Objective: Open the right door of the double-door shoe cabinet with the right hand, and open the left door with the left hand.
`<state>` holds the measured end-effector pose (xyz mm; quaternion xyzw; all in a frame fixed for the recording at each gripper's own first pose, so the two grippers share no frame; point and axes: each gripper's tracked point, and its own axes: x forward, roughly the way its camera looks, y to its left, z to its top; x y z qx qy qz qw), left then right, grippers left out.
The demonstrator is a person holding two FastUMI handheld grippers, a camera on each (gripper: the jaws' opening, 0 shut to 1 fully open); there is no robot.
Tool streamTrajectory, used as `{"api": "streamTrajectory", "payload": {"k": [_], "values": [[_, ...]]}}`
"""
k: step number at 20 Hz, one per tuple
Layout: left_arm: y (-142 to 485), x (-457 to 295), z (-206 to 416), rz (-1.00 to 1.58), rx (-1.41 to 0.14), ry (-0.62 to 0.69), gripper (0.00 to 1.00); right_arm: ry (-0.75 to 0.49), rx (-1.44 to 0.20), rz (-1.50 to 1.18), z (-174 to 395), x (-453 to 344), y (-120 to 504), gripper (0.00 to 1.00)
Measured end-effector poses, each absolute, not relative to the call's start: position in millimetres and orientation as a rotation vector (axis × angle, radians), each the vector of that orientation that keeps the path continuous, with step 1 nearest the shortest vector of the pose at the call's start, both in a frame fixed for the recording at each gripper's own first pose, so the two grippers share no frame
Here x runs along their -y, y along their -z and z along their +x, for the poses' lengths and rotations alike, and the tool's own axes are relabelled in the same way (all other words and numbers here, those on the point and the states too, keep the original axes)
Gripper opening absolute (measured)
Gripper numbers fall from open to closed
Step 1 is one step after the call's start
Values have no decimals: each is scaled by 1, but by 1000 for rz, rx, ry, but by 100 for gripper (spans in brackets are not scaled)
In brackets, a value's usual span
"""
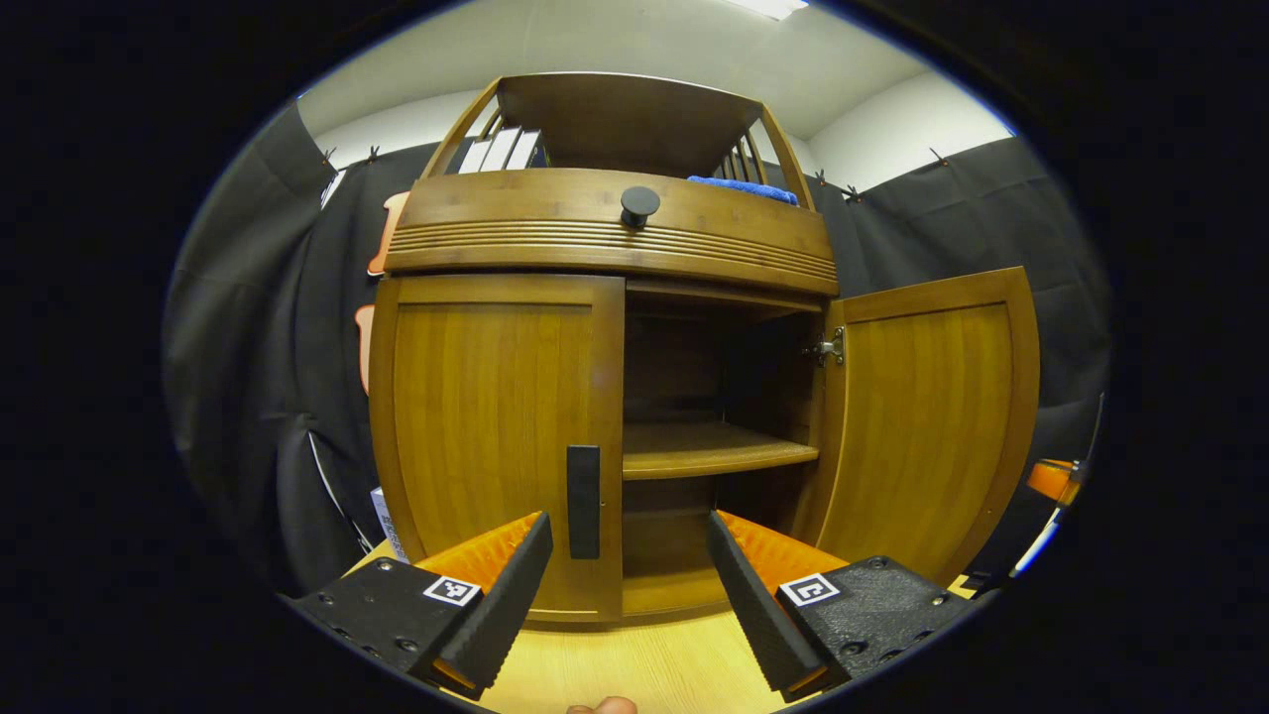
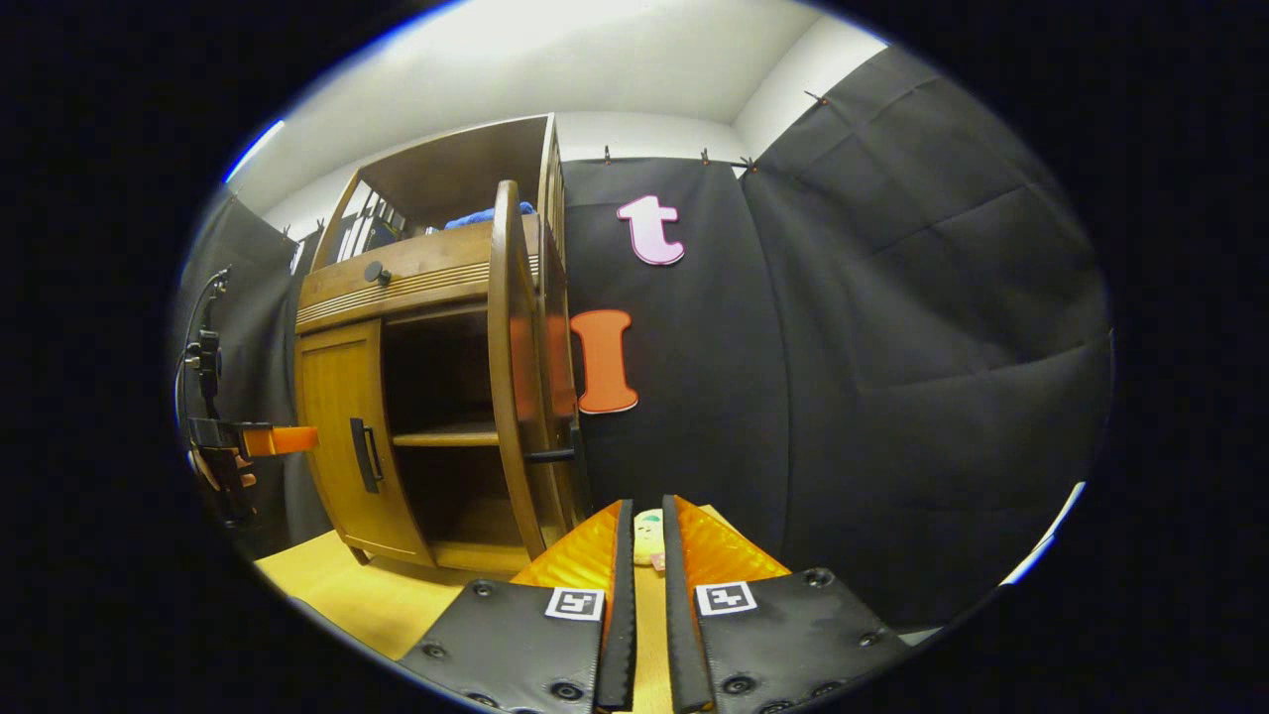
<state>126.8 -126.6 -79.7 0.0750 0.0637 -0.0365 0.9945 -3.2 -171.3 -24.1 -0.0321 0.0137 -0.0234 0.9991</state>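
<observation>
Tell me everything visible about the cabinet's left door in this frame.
The left door is a warm brown, wood-look panel with a raised frame and vertical grain. It is closed, flush with the cabinet front, while the right door stands swung open. A dark vertical bar handle sits low on its inner edge. The left claw is open in front of that handle, not touching it.

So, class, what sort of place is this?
Probably a staged recording booth, not a home: black cloth wall pinned up behind, a wooden shoe cabinet on a tabletop, and a handheld left gripper facing it.
</observation>
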Motion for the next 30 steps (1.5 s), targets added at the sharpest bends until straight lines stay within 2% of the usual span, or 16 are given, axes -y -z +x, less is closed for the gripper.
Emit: {"api": "streamTrajectory", "payload": {"k": [1, 4, 11, 12, 14, 15, 16, 17, 25, 26, 30], "values": [[84, 126, 132, 146, -134, 75, 92, 44, -22, -61, -6, 168, 19, 33], [91, 123, 150, 124, -139, 79, 92, 61, -21, -65, -8, 170, 17, 57], [103, 117, 194, 23, -158, 82, 92, 92, -17, -55, -11, 180, 13, 100], [104, 111, 199, 43, -156, 66, 95, 98, -14, -50, -11, 182, 12, 92], [105, 101, 210, 80, -152, 36, 95, 111, -10, -47, -10, 186, 13, 90], [106, 96, 215, 95, -151, 23, 95, 115, -12, -45, -10, 188, 14, 99], [108, 92, 220, 105, -153, 13, 95, 116, -14, -41, -9, 188, 14, 100], [111, 90, 224, 109, -160, 9, 92, 116, -16, -37, -9, 188, 16, 100], [130, 90, 248, 136, -197, 20, 91, 128, -10, -32, -12, 193, 15, 98], [131, 88, 250, 140, -197, 17, 89, 129, -9, -34, -13, 194, 16, 100], [142, 91, 253, 103, -195, 43, 55, 137, -17, -30, -11, 196, 19, 100]]}}
